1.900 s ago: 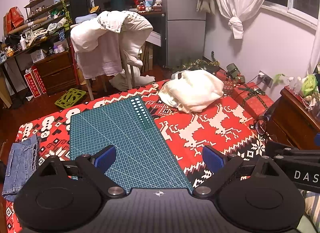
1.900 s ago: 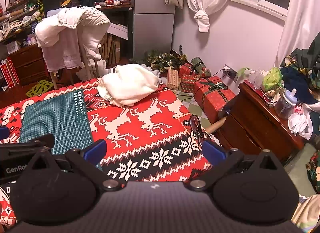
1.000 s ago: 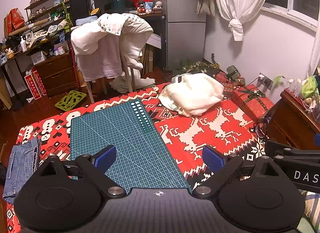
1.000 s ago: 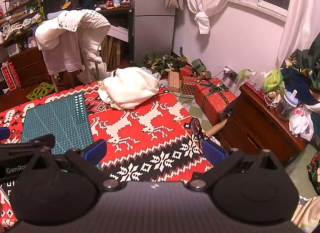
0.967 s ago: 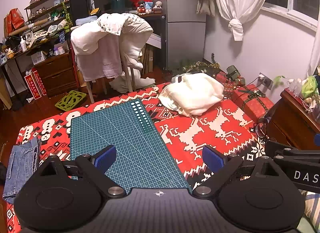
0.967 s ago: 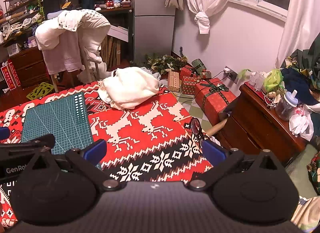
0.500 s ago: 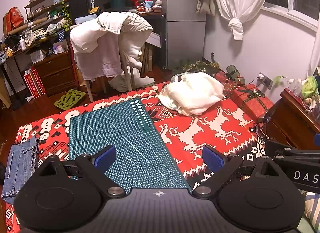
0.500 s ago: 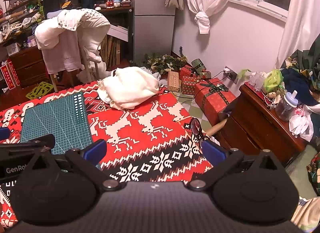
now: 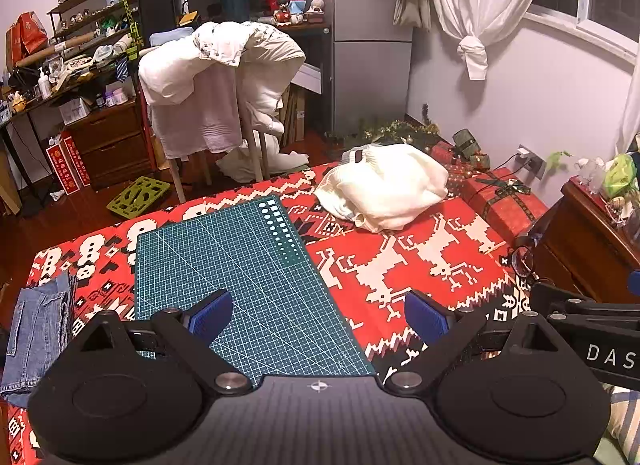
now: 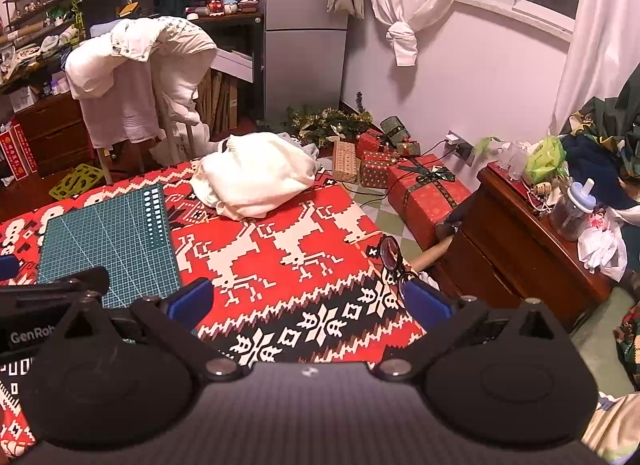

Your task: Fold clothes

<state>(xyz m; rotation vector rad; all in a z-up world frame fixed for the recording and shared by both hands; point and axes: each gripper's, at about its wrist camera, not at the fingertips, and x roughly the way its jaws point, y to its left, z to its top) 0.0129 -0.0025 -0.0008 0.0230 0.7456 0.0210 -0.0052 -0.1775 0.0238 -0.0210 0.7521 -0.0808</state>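
A crumpled white garment (image 9: pixel 384 185) (image 10: pixel 256 179) lies at the far edge of the table, on the red patterned cloth (image 9: pixel 420 257) (image 10: pixel 288 249). A green cutting mat (image 9: pixel 236 277) (image 10: pixel 108 241) covers the table's left half. Folded blue jeans (image 9: pixel 36 333) lie at the table's left edge. My left gripper (image 9: pixel 318 315) hovers open over the near end of the mat, nothing between its blue pads. My right gripper (image 10: pixel 306 299) is open above the cloth's near right part, far from the white garment.
A chair draped with white clothes (image 9: pixel 216 81) (image 10: pixel 140 69) stands beyond the table. Wrapped gift boxes (image 10: pixel 424 185) sit on the floor at right, beside a wooden dresser (image 10: pixel 532 249) with clutter. A magnifying glass (image 10: pixel 390 253) rests at the table's right edge.
Both views shifted only slightly. The grippers stayed open and nothing on the table moved.
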